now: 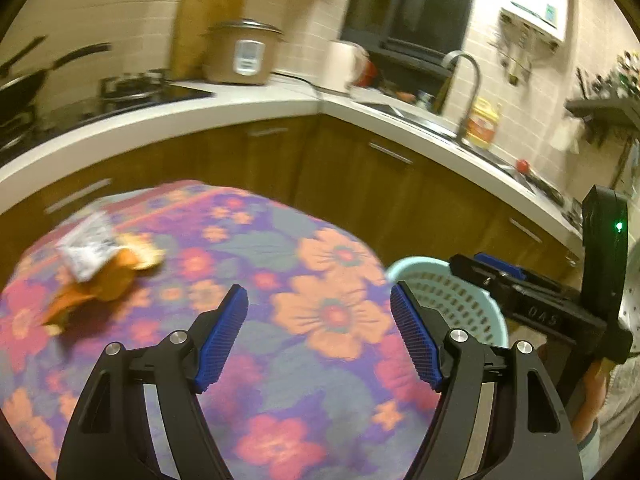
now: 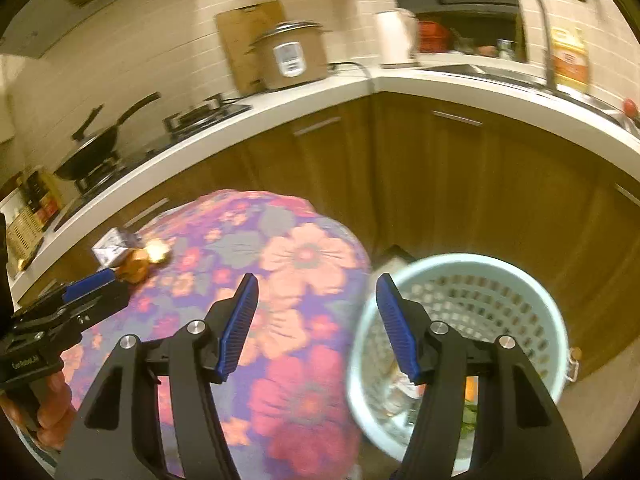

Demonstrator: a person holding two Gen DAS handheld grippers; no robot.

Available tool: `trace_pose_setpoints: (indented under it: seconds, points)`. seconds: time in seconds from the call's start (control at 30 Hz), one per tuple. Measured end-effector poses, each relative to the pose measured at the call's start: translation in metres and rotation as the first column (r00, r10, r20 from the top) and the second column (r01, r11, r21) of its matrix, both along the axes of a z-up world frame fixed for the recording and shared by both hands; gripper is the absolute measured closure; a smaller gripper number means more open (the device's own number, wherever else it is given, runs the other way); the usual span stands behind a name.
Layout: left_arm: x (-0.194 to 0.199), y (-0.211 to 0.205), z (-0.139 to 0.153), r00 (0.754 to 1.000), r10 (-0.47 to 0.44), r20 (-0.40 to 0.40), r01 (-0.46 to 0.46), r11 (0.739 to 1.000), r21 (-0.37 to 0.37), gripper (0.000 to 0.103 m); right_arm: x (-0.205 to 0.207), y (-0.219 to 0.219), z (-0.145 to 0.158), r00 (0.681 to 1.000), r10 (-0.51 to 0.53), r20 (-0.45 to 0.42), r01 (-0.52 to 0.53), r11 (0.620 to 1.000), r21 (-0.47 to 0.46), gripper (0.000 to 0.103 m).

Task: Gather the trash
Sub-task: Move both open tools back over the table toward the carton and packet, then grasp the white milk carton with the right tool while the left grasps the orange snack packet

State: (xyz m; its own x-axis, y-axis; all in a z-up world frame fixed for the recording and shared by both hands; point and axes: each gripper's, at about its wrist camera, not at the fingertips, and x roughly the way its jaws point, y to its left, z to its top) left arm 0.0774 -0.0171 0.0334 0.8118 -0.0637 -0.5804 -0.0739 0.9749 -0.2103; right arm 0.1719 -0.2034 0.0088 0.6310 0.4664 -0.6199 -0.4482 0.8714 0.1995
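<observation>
1. Left gripper (image 1: 319, 336), jaws opening, nothing between them.
2. Right gripper (image 2: 317, 326), jaws spread, empty.
3. One trash pile (image 1: 98, 264) near the tabletop's (image 1: 320, 248) far-left edge.
4. One laundry-style basket (image 2: 520, 280) beside the table's right edge.

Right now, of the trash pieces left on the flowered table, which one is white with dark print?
The crumpled white wrapper, at the table's far left edge. The pieces beside it, the orange peels, are orange and unprinted.
</observation>
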Motion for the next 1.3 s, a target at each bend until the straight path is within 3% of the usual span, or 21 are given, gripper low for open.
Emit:
trace_pose_setpoints:
  seconds: [0.23,0.5,0.63,0.8,0.9,1.17,1.3]
  points:
    - [-0.044,0.072,0.002,0.988,0.155,0.015,-0.155,0.988,0.003,0.031,-0.013,0.068,0.013,0.993,0.117,0.033,-0.116,0.993,-0.032,0.046]
    - [-0.077,0.143,-0.005,0.963,0.268,0.010,-0.268,0.963,0.019,0.030,-0.027,0.158,0.017,0.962,0.270,0.049,-0.267,0.962,-0.065,0.045]
    - [-0.077,0.165,-0.016,0.965,0.262,-0.018,-0.260,0.963,0.071,0.027,-0.030,0.200,0.015,0.938,0.340,0.061,-0.335,0.938,-0.086,0.035]
    - [-0.067,0.180,-0.037,0.974,0.216,-0.064,-0.203,0.965,0.168,0.027,-0.021,0.256,0.004,0.903,0.429,0.028,-0.423,0.898,-0.121,0.032]
    - [-0.061,0.191,-0.049,0.980,0.174,-0.094,-0.158,0.974,0.160,0.028,-0.013,0.282,-0.004,0.886,0.465,0.002,-0.460,0.878,-0.135,0.023]
    - [-0.048,0.208,-0.064,0.988,0.077,-0.134,-0.065,0.994,0.091,0.030,0.005,0.330,-0.024,0.854,0.516,-0.070,-0.519,0.837,-0.173,0.022]
    - [-0.031,0.209,-0.072,0.984,0.063,-0.166,-0.045,0.993,0.107,0.034,0.001,0.347,-0.033,0.844,0.531,-0.074,-0.533,0.816,-0.222,0.022]
